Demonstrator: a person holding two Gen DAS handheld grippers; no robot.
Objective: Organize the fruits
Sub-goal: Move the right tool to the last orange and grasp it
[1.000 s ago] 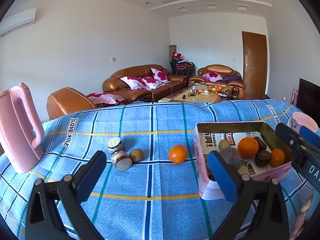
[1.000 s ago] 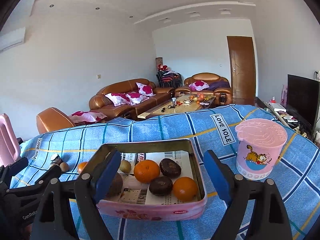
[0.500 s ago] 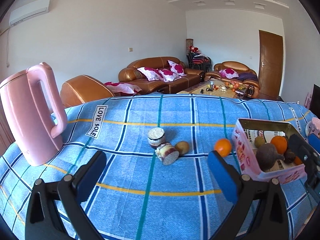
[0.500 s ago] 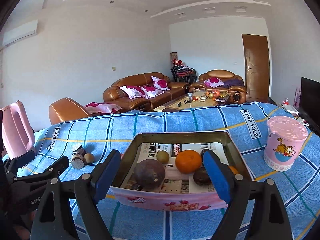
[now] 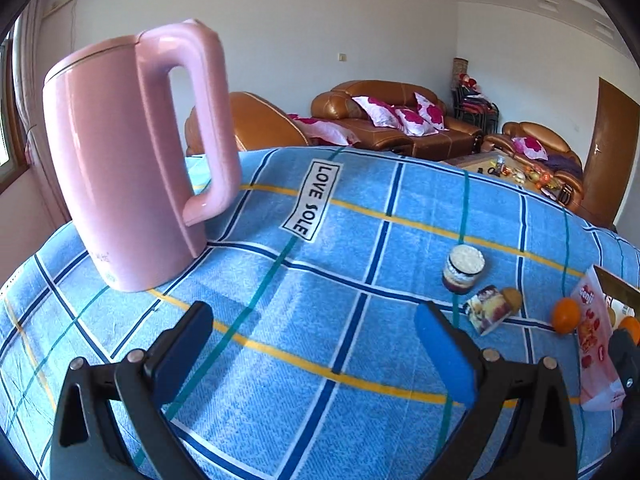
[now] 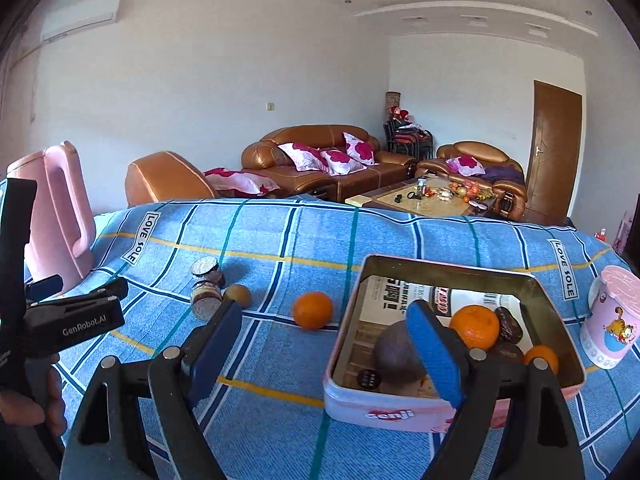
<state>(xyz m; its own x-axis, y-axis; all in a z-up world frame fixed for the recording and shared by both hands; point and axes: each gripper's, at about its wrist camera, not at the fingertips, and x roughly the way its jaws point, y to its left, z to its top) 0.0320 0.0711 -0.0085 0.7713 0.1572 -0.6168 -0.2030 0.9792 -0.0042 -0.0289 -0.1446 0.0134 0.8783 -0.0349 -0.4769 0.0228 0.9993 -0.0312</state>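
Fruit is split around the pink rectangular tin box [image 6: 452, 412] lined with printed paper: inside it lie a round orange [image 6: 475, 327], a large dull-purple round fruit [image 6: 394, 350], two dark brown fruits [image 6: 509, 324] and a smaller orange [image 6: 541, 358], gathered there presumably as the collecting place. Just left of the tin, on the blue checked tablecloth [image 6: 280, 240], a loose orange [image 6: 312, 309] sits alone, and farther left of the tin a small brownish kiwi-like fruit [image 6: 237, 295] rests against two little jars [image 6: 206, 280], one upright, one on its side; these two fruits look like what is left to collect.

The right gripper [image 6: 326, 344] has its blue-padded jaws standing wide apart with nothing between them, hovering over the cloth at the tin's left edge. The left gripper [image 5: 316, 344] is likewise spread wide and empty, well left of the tin, facing a tall pink plastic kettle [image 5: 120, 168].

Compared with a second ago, both cameras have swung leftward: the kettle, then at the picture's edge, now fills the left view, while the tin has slid to its right margin. In the right view the tin has shifted from centre to the right.
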